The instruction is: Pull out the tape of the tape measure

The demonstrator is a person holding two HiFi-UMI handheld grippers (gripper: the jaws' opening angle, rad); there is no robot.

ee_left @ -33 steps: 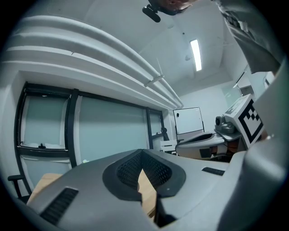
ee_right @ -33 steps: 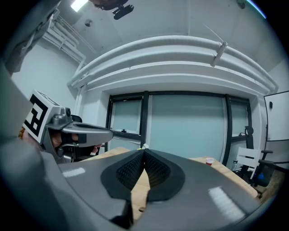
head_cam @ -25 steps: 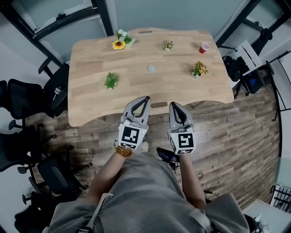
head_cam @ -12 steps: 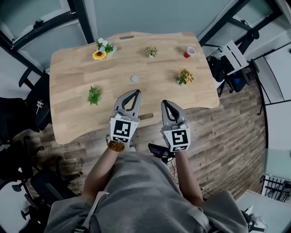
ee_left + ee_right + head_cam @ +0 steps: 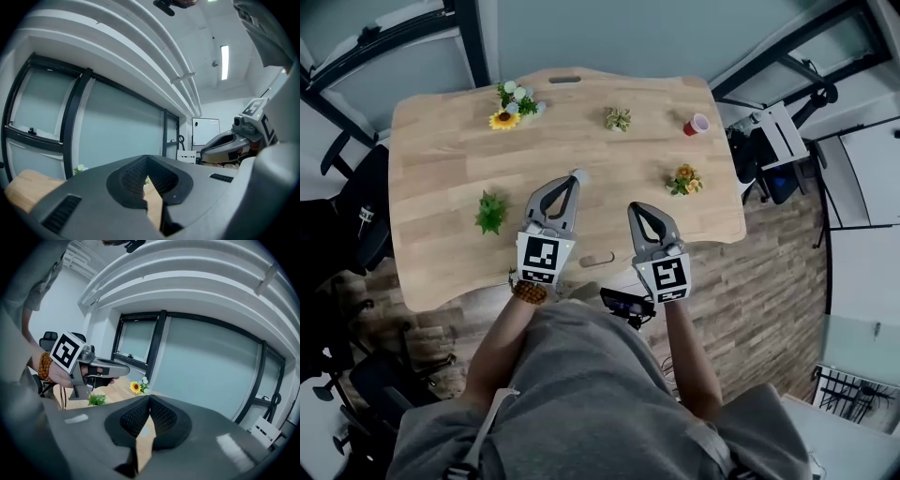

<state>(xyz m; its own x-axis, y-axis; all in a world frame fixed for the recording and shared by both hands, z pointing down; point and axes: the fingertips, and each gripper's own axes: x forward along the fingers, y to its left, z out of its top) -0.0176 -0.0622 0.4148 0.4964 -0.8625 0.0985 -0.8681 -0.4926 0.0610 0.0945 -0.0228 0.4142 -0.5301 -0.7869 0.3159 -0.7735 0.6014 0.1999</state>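
The tape measure [image 5: 582,175] is a small round pale-blue case on the wooden table [image 5: 441,169], near its middle. My left gripper [image 5: 573,177] is shut and empty, and its tip lies right next to the case, partly covering it; I cannot tell whether they touch. My right gripper [image 5: 634,207] is also shut and empty, over the table a little nearer and to the right of the case. In the right gripper view a pale-blue spot of the tape measure [image 5: 144,431] shows below the closed jaws of the right gripper [image 5: 150,397], with the left gripper [image 5: 118,370] at the left.
Small potted plants stand around the table: a sunflower bunch [image 5: 508,105], a green plant [image 5: 491,212], a succulent [image 5: 618,117] and an orange-flowered plant [image 5: 684,178]. A red cup [image 5: 697,124] sits at the far right. Black office chairs [image 5: 337,234] stand at the left.
Both grippers have moved forward from the table's front edge to over the tabletop, still shut. The left tip has come up beside the tape measure.
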